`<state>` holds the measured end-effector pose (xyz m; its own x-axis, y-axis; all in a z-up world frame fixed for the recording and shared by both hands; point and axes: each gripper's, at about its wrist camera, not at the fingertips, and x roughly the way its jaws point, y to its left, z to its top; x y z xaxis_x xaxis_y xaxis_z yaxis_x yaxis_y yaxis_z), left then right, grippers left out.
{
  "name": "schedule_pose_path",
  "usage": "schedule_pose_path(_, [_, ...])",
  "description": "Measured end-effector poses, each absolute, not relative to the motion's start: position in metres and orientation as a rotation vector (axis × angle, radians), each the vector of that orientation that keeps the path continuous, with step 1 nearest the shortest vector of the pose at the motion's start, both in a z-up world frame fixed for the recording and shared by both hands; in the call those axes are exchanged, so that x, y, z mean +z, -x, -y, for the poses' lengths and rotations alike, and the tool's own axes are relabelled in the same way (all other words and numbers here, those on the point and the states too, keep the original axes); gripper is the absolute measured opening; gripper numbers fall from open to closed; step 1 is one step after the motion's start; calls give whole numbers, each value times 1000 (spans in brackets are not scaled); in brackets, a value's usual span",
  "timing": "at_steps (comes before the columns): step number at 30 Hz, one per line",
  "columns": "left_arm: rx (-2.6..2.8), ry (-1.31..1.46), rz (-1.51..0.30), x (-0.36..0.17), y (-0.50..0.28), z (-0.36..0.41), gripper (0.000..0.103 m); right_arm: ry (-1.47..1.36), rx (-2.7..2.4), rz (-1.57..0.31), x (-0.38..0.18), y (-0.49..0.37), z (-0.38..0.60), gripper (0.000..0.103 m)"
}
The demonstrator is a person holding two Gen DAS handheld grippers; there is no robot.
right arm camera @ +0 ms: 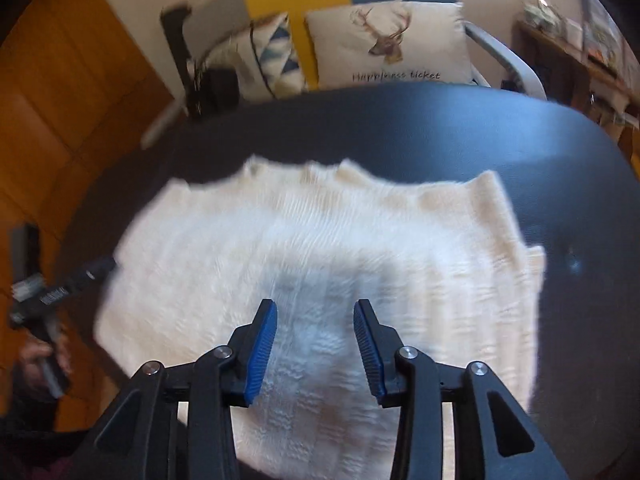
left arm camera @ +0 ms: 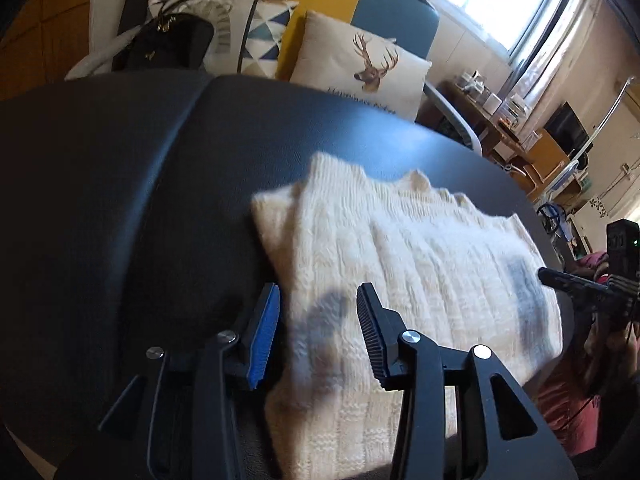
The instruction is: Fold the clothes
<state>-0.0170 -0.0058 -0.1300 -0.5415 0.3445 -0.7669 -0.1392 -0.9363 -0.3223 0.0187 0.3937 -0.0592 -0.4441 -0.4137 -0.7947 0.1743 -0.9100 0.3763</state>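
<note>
On the dark surface [left arm camera: 140,168] in front of us, we are looking down at a cream knitted sweater [left arm camera: 420,264] that is lying in a compact, roughly rectangular bundle, with layered edges showing at its far left corner. It is sitting near the middle of the surface, reaching toward the near edge.

We are holding the left hand-held gripper [left arm camera: 318,332] over the sweater's left edge, its jaws standing partly apart with nothing between them; the fabric is lying below the pads rather than being pinched. We are holding the right hand-held gripper [right arm camera: 315,346] over the sweater [right arm camera: 320,248] nearer its middle, jaws likewise partly apart and empty. Each tool is showing at the margin of the other's view.

We are judging that a fold is already laid down and both tools are free of the cloth, so we are between folds or close to the end. The next move, if one is left, is calling for both sets of pads to come down on one edge, pinch all the layers together, and carry it across without dragging the bundle.

The knit is looking thick, soft and ribbed, with a wavy far edge, so it is likely to spring and slump rather than crease sharply.
</note>
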Motion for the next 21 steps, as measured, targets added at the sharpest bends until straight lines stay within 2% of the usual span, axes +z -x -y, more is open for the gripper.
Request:
schedule_pose_path(1, [2497,1325,350,-130,24,10,50,-1386,-2363,426,-56,-21,-414,51])
schedule_pose_path(3, [2442,1380,403,-137,37,17,51,-1397,-2348,536,-59,-23,-456,64])
schedule_pose_path(5, [2383,1439,428,-148,52,24,51,-1477,-2356,624,-71,-21,-496,67])
schedule_pose_path(8, [2268,1469,529,-162,55,33,51,-1452,-2216,930,-101,-27,-550,67])
schedule_pose_path(11, [2185,1461,623,-168,57,39,52,-1449,-2066,1067,-133,-22,-567,68])
schedule_pose_path(14, [2154,1472,598,-168,56,37,53,-1447,-1982,1112,-155,-12,-561,68])
schedule_pose_path(18, [2117,1484,536,-165,59,34,53,-1444,-1924,1044,-159,10,-550,68])
schedule_pose_path(21, [2060,1476,610,-169,62,43,55,-1473,-1861,976,-162,31,-532,68])
